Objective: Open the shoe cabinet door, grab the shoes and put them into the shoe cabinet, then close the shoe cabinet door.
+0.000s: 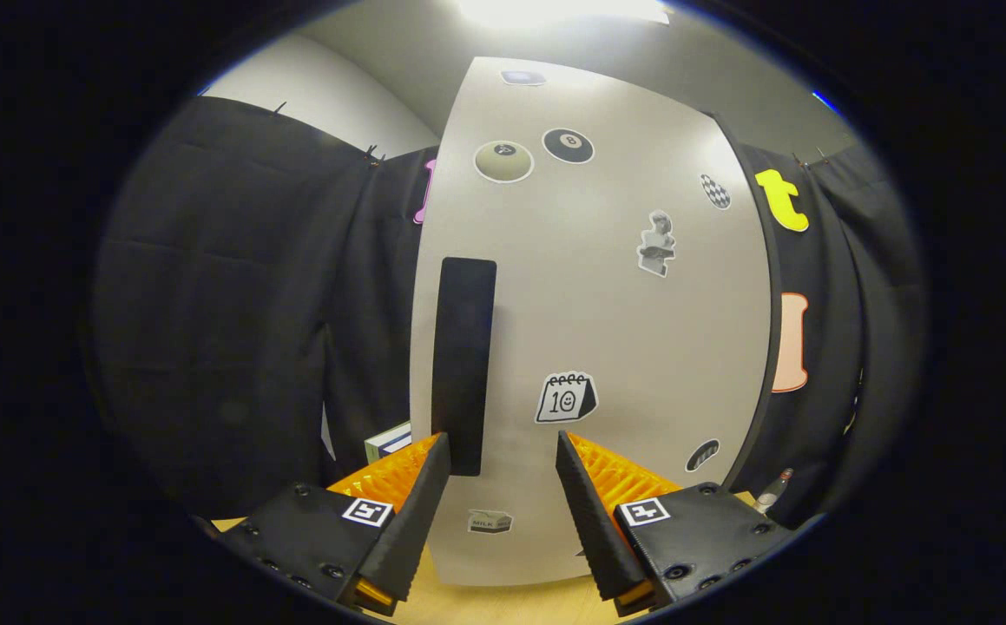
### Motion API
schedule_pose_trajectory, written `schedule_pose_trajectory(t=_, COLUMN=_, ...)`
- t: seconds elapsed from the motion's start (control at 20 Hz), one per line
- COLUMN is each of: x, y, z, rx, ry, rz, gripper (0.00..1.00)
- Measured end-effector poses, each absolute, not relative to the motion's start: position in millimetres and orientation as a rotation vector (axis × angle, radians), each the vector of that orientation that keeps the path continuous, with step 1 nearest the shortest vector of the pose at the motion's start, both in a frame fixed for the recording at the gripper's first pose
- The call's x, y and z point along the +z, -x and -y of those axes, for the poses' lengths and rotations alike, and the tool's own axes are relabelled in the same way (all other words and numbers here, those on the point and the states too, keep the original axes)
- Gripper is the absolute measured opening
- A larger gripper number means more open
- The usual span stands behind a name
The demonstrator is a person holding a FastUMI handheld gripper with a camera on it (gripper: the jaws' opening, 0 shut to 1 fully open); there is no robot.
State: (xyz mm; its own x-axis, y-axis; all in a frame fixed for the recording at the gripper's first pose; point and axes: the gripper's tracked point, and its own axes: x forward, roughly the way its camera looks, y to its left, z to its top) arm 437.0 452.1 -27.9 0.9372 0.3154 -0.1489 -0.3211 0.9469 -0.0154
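Note:
The shoe cabinet's white door [607, 330] stands upright just ahead of my fingers, covered in small stickers. A tall dark handle [463, 365] runs down the door near its left edge, and its lower end sits right beside the tip of my left finger [420, 499]. My gripper [503, 451] is open, with a wide gap between the fingers and only the door face showing in it. The door looks shut, seen face on. I see no shoes here.
A light wooden tabletop [503, 603] lies under the cabinet and my fingers. A small box [388, 441] stands behind the cabinet's left side. A small bottle [773, 491] stands at the cabinet's right. Black cloth walls surround the booth.

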Motion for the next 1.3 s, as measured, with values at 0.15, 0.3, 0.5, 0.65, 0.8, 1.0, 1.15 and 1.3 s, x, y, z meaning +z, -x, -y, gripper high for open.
schedule_pose_trajectory(t=0.15, x=-31.9, y=-452.8, z=-457.4, rx=0.342, ry=-0.002, rz=-0.142, gripper=0.88)
schedule_pose_trajectory(t=0.3, x=-36.2, y=-463.5, z=-458.1, rx=0.365, ry=-0.053, rz=-0.155, gripper=0.9)
schedule_pose_trajectory(t=0.5, x=-38.8, y=-476.1, z=-463.8, rx=0.369, ry=-0.082, rz=-0.153, gripper=0.9)
schedule_pose_trajectory(t=0.65, x=-42.3, y=-484.4, z=-466.1, rx=0.363, ry=-0.114, rz=-0.162, gripper=0.9)
schedule_pose_trajectory(t=0.8, x=-43.9, y=-495.3, z=-468.6, rx=0.359, ry=-0.141, rz=-0.169, gripper=0.89)
schedule_pose_trajectory(t=1.0, x=-49.0, y=-507.5, z=-471.1, rx=0.35, ry=-0.155, rz=-0.171, gripper=0.91)
schedule_pose_trajectory(t=1.15, x=-51.0, y=-514.0, z=-471.0, rx=0.337, ry=-0.164, rz=-0.172, gripper=0.94)
schedule_pose_trajectory(t=1.3, x=-55.3, y=-530.0, z=-468.9, rx=0.325, ry=-0.183, rz=-0.172, gripper=0.98)
